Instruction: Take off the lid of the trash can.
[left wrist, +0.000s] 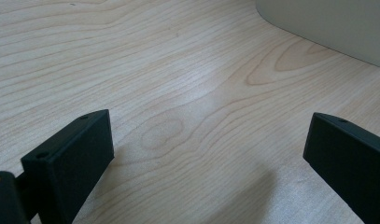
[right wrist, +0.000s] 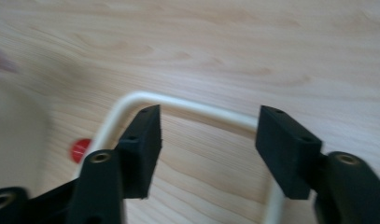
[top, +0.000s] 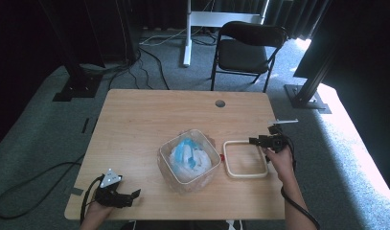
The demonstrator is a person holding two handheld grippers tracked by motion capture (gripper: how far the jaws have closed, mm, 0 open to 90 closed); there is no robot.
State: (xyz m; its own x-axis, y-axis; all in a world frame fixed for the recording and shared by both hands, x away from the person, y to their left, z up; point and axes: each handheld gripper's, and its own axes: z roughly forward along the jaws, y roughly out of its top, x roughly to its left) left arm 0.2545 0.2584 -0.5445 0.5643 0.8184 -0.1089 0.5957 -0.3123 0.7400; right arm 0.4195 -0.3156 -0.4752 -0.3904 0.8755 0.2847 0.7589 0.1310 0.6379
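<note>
Above the lid frame (top: 246, 158), right tongs (right wrist: 207, 140), jaws apart, empty.

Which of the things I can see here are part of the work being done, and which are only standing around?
Part of the work:
- clear container with white and blue contents
- cream lid frame, lying flat beside it
- right gripper, jaws apart above the frame

Only standing around:
- left gripper, open, resting on the table
- black chair
- floor cables
</note>
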